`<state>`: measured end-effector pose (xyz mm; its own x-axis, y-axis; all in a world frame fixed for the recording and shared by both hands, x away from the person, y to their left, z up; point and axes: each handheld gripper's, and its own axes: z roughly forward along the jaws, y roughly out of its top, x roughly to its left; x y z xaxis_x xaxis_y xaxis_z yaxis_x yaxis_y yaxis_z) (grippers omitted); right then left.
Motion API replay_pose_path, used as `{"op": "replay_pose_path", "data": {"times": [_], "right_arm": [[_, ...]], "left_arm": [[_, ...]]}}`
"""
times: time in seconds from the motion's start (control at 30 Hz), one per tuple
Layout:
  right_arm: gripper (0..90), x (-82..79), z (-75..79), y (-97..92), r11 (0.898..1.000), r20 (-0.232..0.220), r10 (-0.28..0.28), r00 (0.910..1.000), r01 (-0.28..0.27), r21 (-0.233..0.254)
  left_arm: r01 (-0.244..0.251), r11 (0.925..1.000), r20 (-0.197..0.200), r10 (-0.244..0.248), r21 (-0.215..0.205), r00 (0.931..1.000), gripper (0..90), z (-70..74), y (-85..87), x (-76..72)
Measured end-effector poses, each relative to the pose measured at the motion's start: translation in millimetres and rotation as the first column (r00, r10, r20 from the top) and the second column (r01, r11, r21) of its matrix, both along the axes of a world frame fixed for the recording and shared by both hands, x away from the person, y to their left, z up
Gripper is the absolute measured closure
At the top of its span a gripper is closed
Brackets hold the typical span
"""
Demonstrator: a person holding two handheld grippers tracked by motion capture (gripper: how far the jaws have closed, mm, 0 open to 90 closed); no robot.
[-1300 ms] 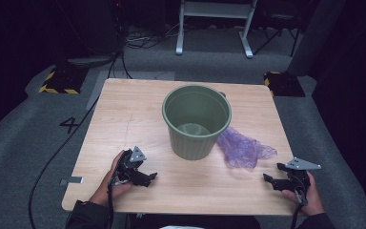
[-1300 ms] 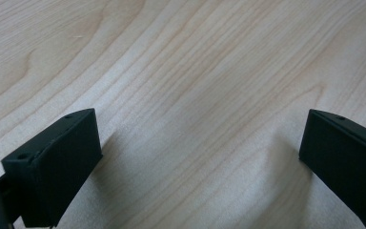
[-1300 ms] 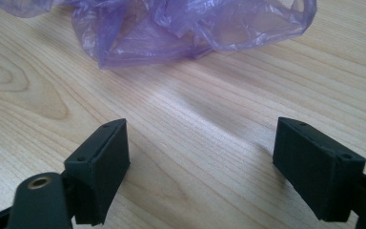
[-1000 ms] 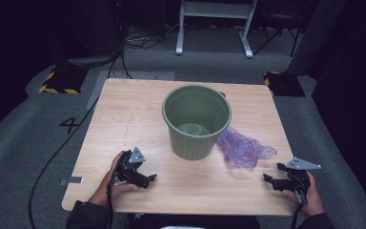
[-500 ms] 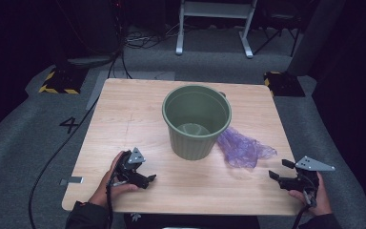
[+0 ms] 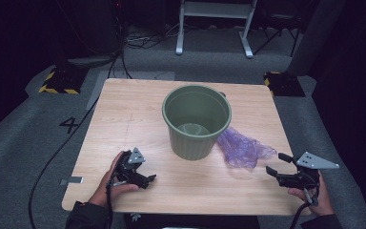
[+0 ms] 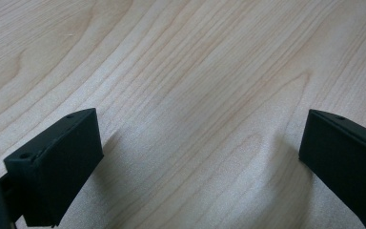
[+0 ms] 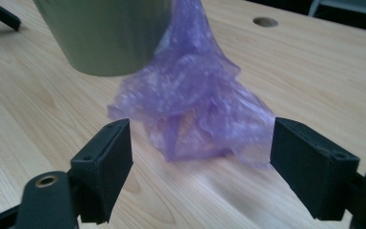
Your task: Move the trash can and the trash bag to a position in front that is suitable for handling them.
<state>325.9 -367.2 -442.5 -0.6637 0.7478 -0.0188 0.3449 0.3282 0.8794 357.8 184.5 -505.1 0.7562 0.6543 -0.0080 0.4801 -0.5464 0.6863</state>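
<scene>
Right claw point(image 6: 280, 170) hangs wide open at the light wooden tabletop's point(image 6: 124, 119) near right edge, its jaws facing the crumpled purple plastic bag point(image 6: 242, 149) just ahead, which touches the round green plastic bucket point(image 6: 196, 121). Left claw point(image 6: 145, 179) rests open on bare wood.

bucket point(image 8: 106, 33) top cropped, purple bag point(image 8: 195, 102) partly blurred
</scene>
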Motion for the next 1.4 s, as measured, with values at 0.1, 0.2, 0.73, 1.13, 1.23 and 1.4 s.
{"op": "replay_pose_path", "data": {"times": [0.1,0.2,0.73,1.13,1.23,1.4], "right_arm": [[26.6,-1.1,6.4,9.6,0.999,0.013,0.054,0.9985,-0.054,0.005],[26.7,-1.4,10.3,14.6,0.997,0.015,0.073,0.9972,-0.073,0.006],[25.9,12.9,32.1,49.6,0.991,0.045,0.131,0.9904,-0.13,-0.023],[27.2,22.0,49.1,71.4,0.984,0.075,0.174,0.9819,-0.171,-0.049],[27.5,25.7,52.0,77.6,0.982,0.072,0.183,0.9805,-0.179,-0.062],[27.0,28.7,57.0,85.6,0.978,0.077,0.199,0.9771,-0.193,-0.074]], "left_arm": [[0.0,1.0,0.0,0.0,0.0,1.0,0.2,0.0,0.0,0.0],[0.001,1.0,0.0,-0.001,0.0,1.0,0.2,0.0,0.0,0.0],[0.001,1.0,0.0,-0.001,0.0,1.0,0.2,0.0,0.0,0.0],[0.0,1.0,0.0,0.0,0.0,1.0,0.2,0.0,0.0,0.0],[0.0,1.0,0.0,0.0,0.0,1.0,0.2,0.0,0.0,0.0],[0.0,1.0,0.0,0.0,-0.001,1.0,0.2,0.0,0.0,0.0]]}}
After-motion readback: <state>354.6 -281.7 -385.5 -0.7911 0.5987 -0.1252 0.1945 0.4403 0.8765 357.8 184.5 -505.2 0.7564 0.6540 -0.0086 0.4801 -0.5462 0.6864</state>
